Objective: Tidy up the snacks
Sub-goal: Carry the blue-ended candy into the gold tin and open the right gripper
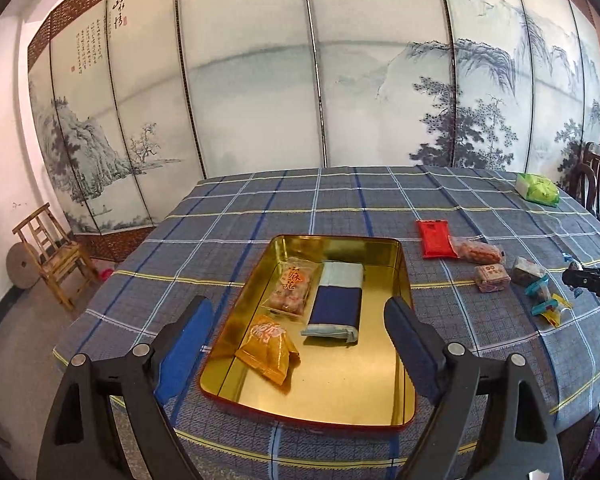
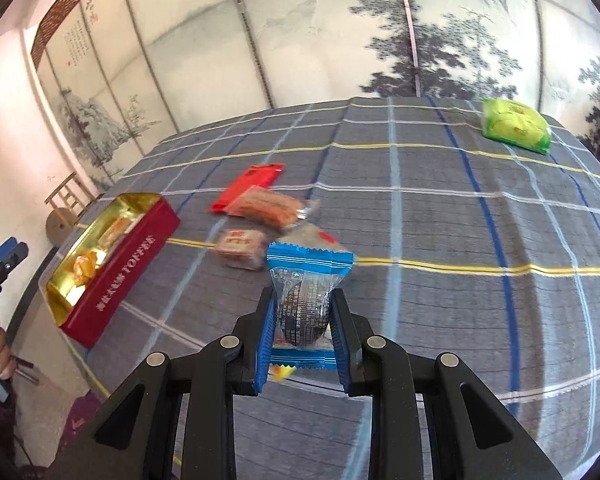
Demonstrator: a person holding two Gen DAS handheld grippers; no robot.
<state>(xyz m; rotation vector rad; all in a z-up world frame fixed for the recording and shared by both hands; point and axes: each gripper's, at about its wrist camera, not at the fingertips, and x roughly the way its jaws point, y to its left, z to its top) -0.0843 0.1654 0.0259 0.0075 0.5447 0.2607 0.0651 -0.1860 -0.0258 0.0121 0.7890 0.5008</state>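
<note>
Blue-edged and crinkly, the clear-film snack packet (image 2: 306,300) is being pinched across its middle by the right gripper (image 2: 302,312), whose blue pads are pressing in on both flanks of the dark sweet inside while the packet is hanging clear of the checked tabletop (image 2: 440,208). Judged from its thin film and small bulk, the packet is light and soft; its glossy wrapper is likely slippery, so the hold belongs on the firm filling, as here, and not on the crimped blue ends, which would fold and slide.

The left gripper (image 1: 300,322) is hovering with its jaws spread wide and nothing between them, above the near end of the gold-lined toffee tin (image 1: 396,248). Inside the tin are lying a clear packet with orange lettering (image 1: 292,290), a blue-and-pale packet (image 1: 336,304) and an orange packet (image 1: 268,350), leaving bare floor toward the near end.

To the tin's right, on the cloth, a red sachet (image 2: 248,188), a clear packet of orange biscuits (image 2: 268,204), a small brown square packet (image 2: 238,246) and a dark wrapped piece (image 2: 308,236) are waiting close together; a green bag (image 2: 514,126) is lying well apart near the far edge. These flat sachets would probably need gripping by an edge or across a narrow side.
</note>
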